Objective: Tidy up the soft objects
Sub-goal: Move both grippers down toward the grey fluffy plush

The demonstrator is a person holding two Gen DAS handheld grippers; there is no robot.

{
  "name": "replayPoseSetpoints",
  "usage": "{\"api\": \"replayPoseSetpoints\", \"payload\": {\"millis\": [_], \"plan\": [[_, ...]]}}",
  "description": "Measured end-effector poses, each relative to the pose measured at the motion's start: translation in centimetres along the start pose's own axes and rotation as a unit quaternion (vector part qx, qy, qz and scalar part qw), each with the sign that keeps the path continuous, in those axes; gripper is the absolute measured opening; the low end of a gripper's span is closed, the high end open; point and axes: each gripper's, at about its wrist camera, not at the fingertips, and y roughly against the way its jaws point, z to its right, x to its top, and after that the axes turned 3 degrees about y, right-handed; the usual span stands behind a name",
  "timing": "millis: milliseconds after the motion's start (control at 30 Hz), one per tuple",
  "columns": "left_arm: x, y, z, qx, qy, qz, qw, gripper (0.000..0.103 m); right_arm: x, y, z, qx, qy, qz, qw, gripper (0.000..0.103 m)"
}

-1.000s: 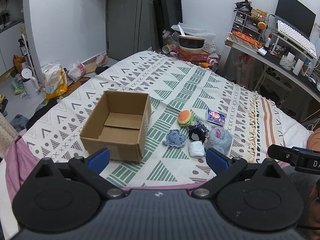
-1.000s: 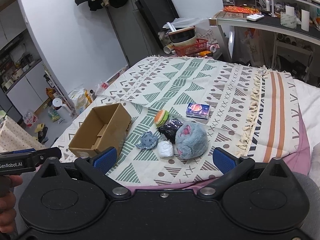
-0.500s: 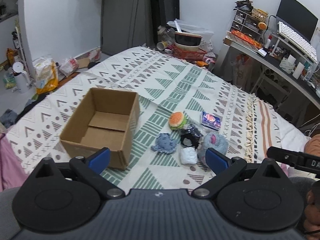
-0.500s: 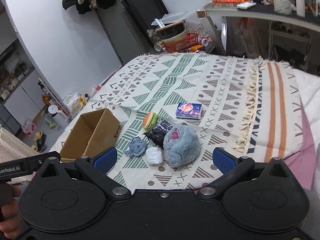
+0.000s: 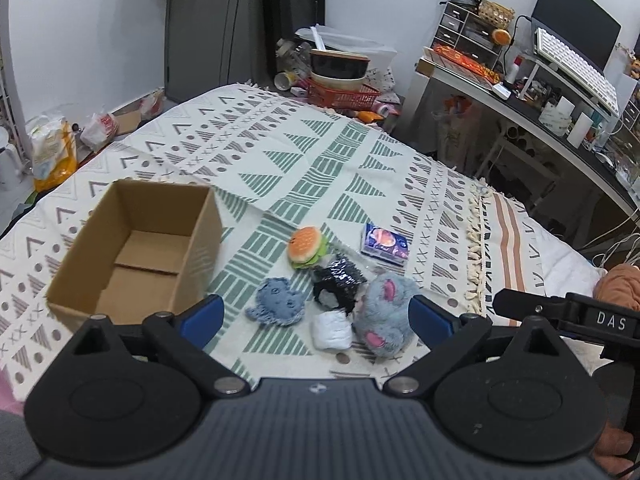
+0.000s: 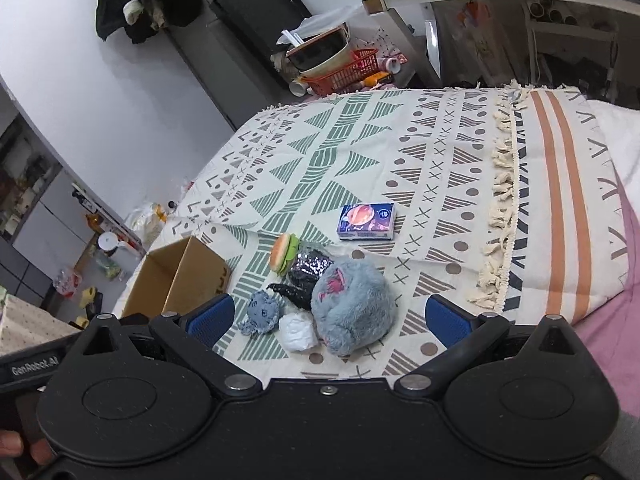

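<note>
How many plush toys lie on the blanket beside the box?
3. The burger plush lies farthest back, the small blue plush nearest the cardboard box, and the big grey fluffy plush on the right. Others may hide behind it.

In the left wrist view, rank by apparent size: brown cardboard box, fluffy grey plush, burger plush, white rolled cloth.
Largest to smallest:
1. Brown cardboard box
2. Fluffy grey plush
3. Burger plush and white rolled cloth: they look about alike, and the cloth lies nearer the camera, so no ranking.
</note>
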Motion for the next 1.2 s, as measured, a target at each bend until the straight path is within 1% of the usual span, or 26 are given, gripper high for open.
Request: {"api": "replayPoseSetpoints", "payload": {"millis": [67,200,333,400,467,500,533,567,600,667,733,800,833,900,933,1000,1033,1100,1200], "plan": [[0.0,-0.7,0.6,-0.003,0.000,-0.003,1.0000,0.095,0.1,-0.5,0.5,0.001,-0.008,-0.001,1.000,0.103],[0.2,-2.4,1.2,0.003,0.010,-0.015,0.9998,0.094,0.3,-1.7,2.0,0.004,-0.047,-0.016,0.999,0.103],[0.3,-4.0,1.6,0.010,0.019,-0.030,0.9993,0.094,0.4,-2.4,2.5,0.002,-0.053,-0.008,0.999,0.103],[0.3,-4.8,1.9,0.009,0.020,-0.034,0.9992,0.094,0.5,-3.1,2.9,-0.003,-0.060,-0.011,0.998,0.103],[0.3,-5.4,2.3,0.006,0.022,-0.033,0.9992,0.094,0.6,-3.8,3.6,-0.013,-0.082,-0.013,0.997,0.103],[0.3,-5.7,2.5,0.008,0.025,-0.032,0.9991,0.092,0.5,-4.0,3.9,-0.019,-0.091,-0.009,0.996,0.103],[0.2,-6.1,2.7,0.009,0.028,-0.033,0.9990,0.089,0.5,-4.3,4.0,-0.025,-0.097,-0.007,0.995,0.103],[0.2,-6.5,2.8,0.008,0.031,-0.038,0.9988,0.082,0.6,-4.5,4.2,-0.025,-0.100,-0.005,0.995,0.103],[0.3,-7.0,3.0,0.006,0.036,-0.047,0.9982,0.076,0.6,-4.8,4.3,-0.019,-0.102,-0.006,0.995,0.103],[0.3,-7.8,3.2,0.000,0.045,-0.057,0.9973,0.068,0.6,-5.4,4.6,-0.005,-0.111,-0.012,0.994,0.101],[0.2,-8.6,3.6,-0.001,0.048,-0.061,0.9970,0.064,0.6,-6.1,5.1,0.006,-0.122,-0.020,0.992,0.098],[0.2,-9.2,3.7,-0.001,0.052,-0.064,0.9966,0.061,0.6,-6.6,5.6,0.017,-0.133,-0.026,0.991,0.090],[0.1,-9.6,3.8,-0.001,0.056,-0.068,0.9962,0.060,0.7,-6.9,5.8,0.021,-0.139,-0.030,0.990,0.088],[0.0,-10.4,3.9,-0.002,0.062,-0.074,0.9953,0.052,0.7,-7.6,6.1,0.023,-0.152,-0.039,0.987,0.083],[0.0,-10.9,4.0,-0.003,0.065,-0.078,0.9948,0.051,0.7,-8.0,6.2,0.022,-0.156,-0.043,0.987,0.082],[-0.1,-11.8,4.1,-0.002,0.073,-0.084,0.9938,0.044,0.6,-8.8,6.3,0.027,-0.164,-0.053,0.985,0.077],[-0.2,-12.2,4.1,-0.001,0.077,-0.087,0.9932,0.042,0.6,-9.2,6.5,0.029,-0.169,-0.060,0.983,0.076],[-0.3,-13.1,4.1,-0.002,0.089,-0.096,0.9914,0.033,0.4,-10.2,6.9,0.030,-0.185,-0.076,0.979,0.070],[-0.3,-14.9,4.2,-0.003,0.103,-0.115,0.9880,0.028,0.1,-11.5,7.5,0.041,-0.201,-0.095,0.974,0.068]]}}
